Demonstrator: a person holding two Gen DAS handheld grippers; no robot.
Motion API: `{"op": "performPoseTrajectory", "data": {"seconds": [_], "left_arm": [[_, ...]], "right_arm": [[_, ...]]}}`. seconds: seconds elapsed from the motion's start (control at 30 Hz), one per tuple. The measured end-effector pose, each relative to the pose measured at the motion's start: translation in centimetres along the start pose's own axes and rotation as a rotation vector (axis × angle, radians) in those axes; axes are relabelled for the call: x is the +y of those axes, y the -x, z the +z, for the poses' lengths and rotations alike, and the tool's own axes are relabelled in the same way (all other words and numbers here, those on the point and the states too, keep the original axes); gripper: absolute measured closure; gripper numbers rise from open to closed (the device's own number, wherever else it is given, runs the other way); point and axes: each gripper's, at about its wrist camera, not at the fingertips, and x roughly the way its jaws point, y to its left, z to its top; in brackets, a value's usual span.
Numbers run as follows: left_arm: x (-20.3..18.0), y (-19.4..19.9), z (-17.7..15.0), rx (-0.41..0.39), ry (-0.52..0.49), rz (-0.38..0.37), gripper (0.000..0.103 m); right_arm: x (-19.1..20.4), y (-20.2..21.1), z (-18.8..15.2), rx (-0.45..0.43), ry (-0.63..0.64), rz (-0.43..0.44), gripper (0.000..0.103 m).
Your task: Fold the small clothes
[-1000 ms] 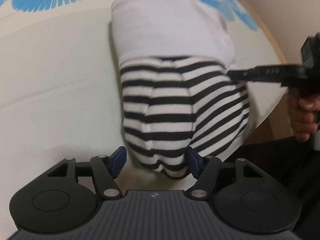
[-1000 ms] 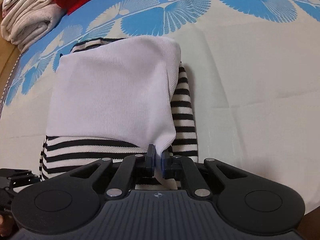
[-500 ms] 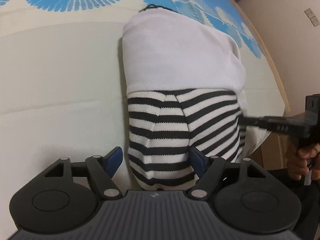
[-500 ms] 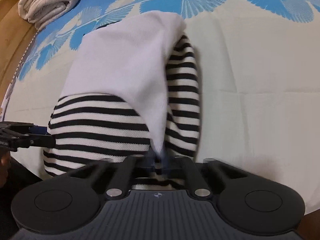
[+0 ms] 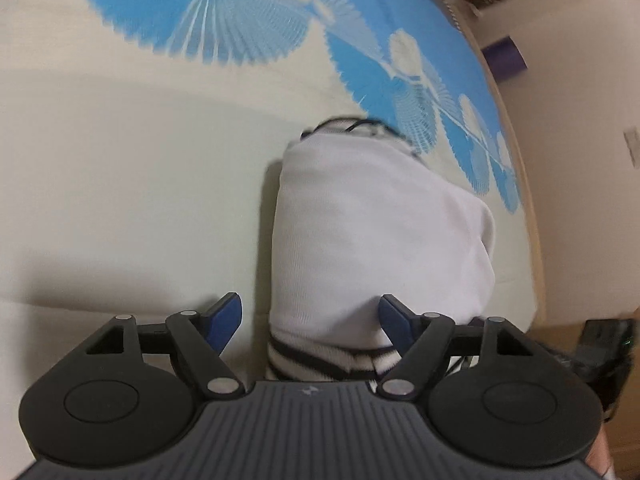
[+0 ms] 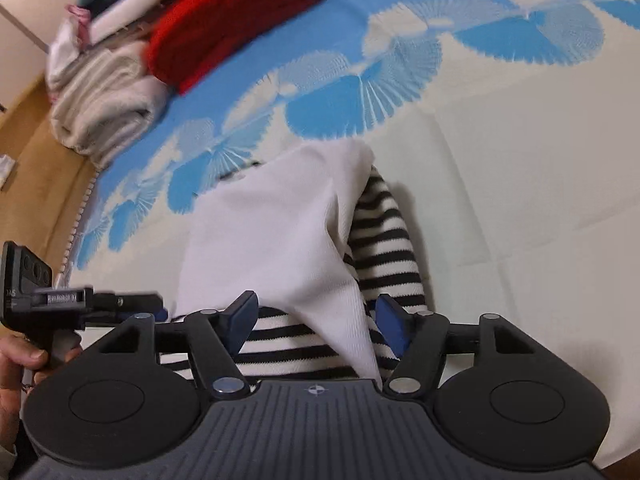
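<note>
the left gripper [image 5: 310,318] is spread wide, its blue pads apart and clasping nothing; it sits low over the near end of the folded garment, pointing toward 12 o'clock along the bed. the right gripper [image 6: 316,322] is likewise released, its blue fingers [image 6: 394,326] wide apart with cloth lying between them but not pinched.

the striped garment [image 6: 384,248], black and white, lies folded on the cream bedsheet [image 5: 120,200], with a white garment [image 5: 376,232] laid over most of it. in the left wrist view only a thin striped edge shows at 6 o'clock under the white cloth; in the right wrist view stripes show at 3 o'clock of the white layer and along its near edge.

in the right wrist view the left gripper's body enters at 9 o'clock, held level by the person's left hand [image 6: 16,364] wrapped round its handle. at 11 o'clock a stack of folded clothes [image 6: 104,100] rests on the bed beside a red garment [image 6: 232,20].
</note>
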Motion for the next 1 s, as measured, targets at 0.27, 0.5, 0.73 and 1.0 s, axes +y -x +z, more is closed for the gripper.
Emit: {"op": "performPoseTrajectory", "data": {"seconds": [0.27,0.5,0.73,1.0], "left_arm": [[0.2,-4.2,0.8,-0.039,0.010,-0.076,0.024],[-2.2,-1.1,2.9,-0.174,-0.099,-0.016,0.069],[-1.9,6.4,6.7,-0.422,-0.249,0.061,0.063],[2.9,9.4,8.8,-0.507,-0.163,0.202,0.038]], "right_arm": [[-1.6,-4.7,1.6,0.097,-0.134,-0.129,0.029],[-0.4,-5.9,2.7,0.049,-0.144,-0.068,0.081],[4.7,-5.7,5.7,-0.171,-0.082,0.122,0.086],[11.0,-10.5,9.2,-0.246,0.036,0.104,0.086]]}}
